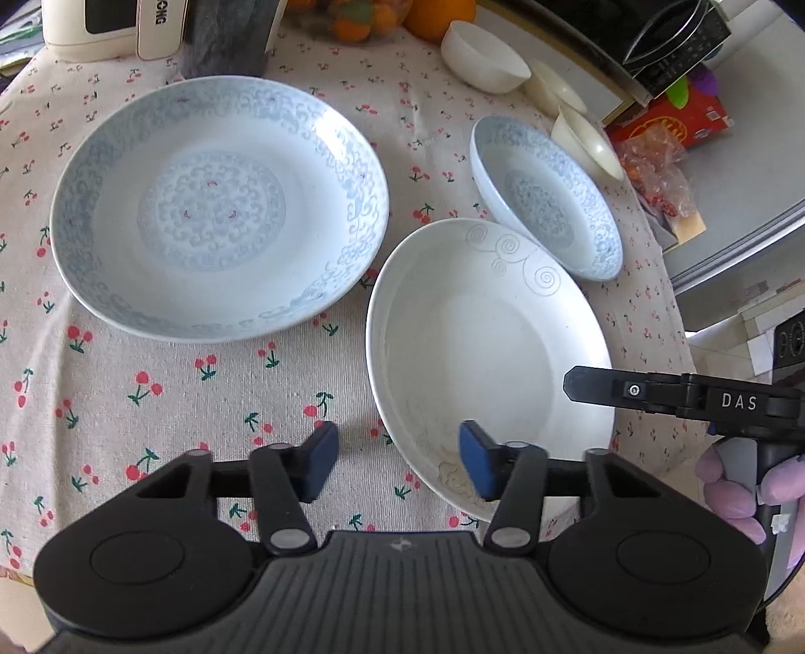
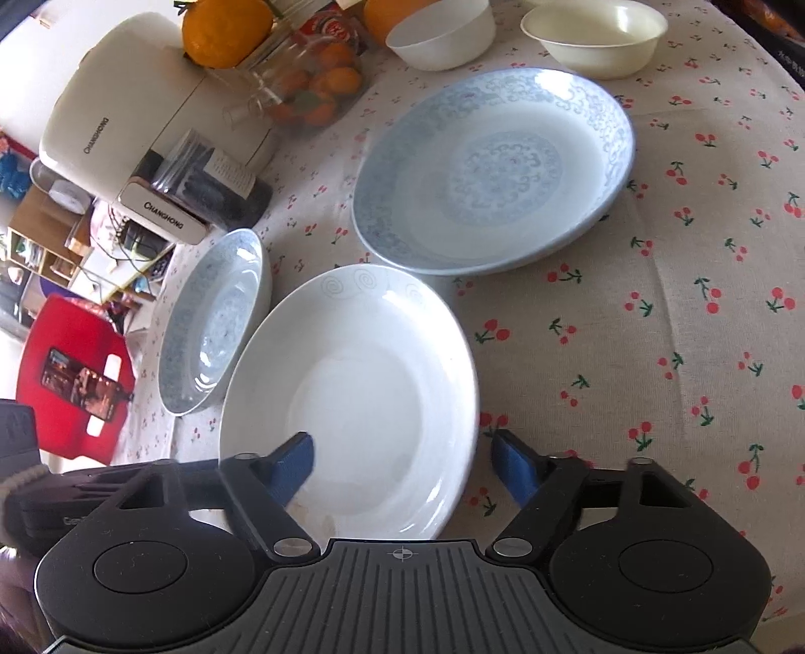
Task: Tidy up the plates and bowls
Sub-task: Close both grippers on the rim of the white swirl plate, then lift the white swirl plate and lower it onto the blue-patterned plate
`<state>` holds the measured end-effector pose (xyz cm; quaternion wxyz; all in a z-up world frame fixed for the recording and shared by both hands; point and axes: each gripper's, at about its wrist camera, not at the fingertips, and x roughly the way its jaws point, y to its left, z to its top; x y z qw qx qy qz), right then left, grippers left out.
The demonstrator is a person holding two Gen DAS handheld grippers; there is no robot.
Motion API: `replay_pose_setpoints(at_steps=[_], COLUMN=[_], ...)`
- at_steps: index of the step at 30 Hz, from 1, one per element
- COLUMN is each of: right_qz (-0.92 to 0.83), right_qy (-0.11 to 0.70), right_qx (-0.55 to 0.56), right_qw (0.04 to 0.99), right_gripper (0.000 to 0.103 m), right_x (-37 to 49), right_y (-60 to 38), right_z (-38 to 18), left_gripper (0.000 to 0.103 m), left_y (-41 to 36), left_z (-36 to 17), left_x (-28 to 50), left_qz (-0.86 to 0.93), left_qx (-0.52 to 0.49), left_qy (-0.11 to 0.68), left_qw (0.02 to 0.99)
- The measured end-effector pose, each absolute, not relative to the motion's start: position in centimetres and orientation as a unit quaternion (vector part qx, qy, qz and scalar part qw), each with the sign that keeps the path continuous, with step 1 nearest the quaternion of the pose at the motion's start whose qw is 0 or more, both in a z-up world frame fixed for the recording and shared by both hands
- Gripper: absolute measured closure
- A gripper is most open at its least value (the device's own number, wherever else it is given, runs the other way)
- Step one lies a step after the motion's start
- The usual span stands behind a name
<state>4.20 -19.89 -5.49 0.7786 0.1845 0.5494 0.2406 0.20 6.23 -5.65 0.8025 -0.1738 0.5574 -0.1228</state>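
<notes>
Both grippers are brought to the near rim of the white plate (image 1: 488,352), one at each side. On the left gripper (image 1: 397,463) the jaws are held apart: one blue pad (image 1: 475,460) is seen over the plate's near-left rim, the other over the cloth outside it, and no pressing on the rim can be made out. On the right gripper (image 2: 402,465) the jaws are likewise held apart, one pad inside the plate's bowl and the other outside its near-right rim, with a gap left at the outer pad. The white plate is set on the cherry-print cloth (image 1: 151,402) of the worktop. A small blue-patterned plate (image 1: 546,196) is tilted just beside its far edge. A large blue-patterned plate (image 1: 219,209) is laid flat nearby. Pale bowls (image 2: 593,35) are placed farther back.
</notes>
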Motion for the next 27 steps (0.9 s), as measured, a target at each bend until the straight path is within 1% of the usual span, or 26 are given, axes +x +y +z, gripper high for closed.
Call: replay_pose_setpoints(at_steps=[1, 2, 4, 5, 6, 7, 9, 12, 21, 27], right_qz=[0.239, 0.237, 0.229, 0.226, 0.222, 0.219, 0.217, 0.218, 0.223, 0.223], right_qy=[0.550, 0.551, 0.551, 0.551, 0.552, 0.552, 0.553, 0.547, 0.538, 0.513], right_qx=[0.185, 0.187, 0.185, 0.181, 0.177, 0.172, 0.165, 0.154, 0.160, 0.174], right_qw=[0.779, 0.778, 0.781, 0.782, 0.784, 0.786, 0.787, 0.793, 0.797, 0.811], right_gripper=[0.048, 0.053, 0.065, 0.069, 0.076, 0.082, 0.087, 0.089, 0.089, 0.090], right_x=[4.2, 4.2, 4.2, 4.2, 4.2, 4.2, 4.1, 3.8, 3.5, 3.8], right_y=[-20.0, -20.1, -20.3, -20.3, -20.4, -20.5, -20.7, -20.6, -20.9, -21.8], right_z=[-5.5, -5.6, -5.6, -5.6, -5.7, -5.7, -5.6, -5.3, -4.2, -2.5], left_gripper=[0.061, 0.063, 0.073, 0.085, 0.091, 0.090, 0.090, 0.091, 0.090, 0.090], left_y=[6.2, 6.2, 6.1, 6.0, 5.9, 5.8, 5.6, 5.6, 6.1, 5.3], left_z=[-5.6, -5.7, -5.7, -5.7, -5.6, -5.6, -5.4, -4.9, -3.8, -2.0], left_x=[0.2, 0.2, 0.2, 0.2, 0.1, 0.1, -0.1, -0.4, -0.5, -0.6], left_qz=[-0.123, -0.122, -0.123, -0.123, -0.119, -0.115, -0.113, -0.113, -0.111, -0.121], left_qx=[-0.174, -0.173, -0.170, -0.168, -0.165, -0.158, -0.150, -0.147, -0.155, -0.140], left_qy=[0.558, 0.557, 0.555, 0.555, 0.555, 0.553, 0.547, 0.539, 0.524, 0.492], left_qw=[0.802, 0.803, 0.805, 0.805, 0.807, 0.810, 0.816, 0.822, 0.830, 0.851])
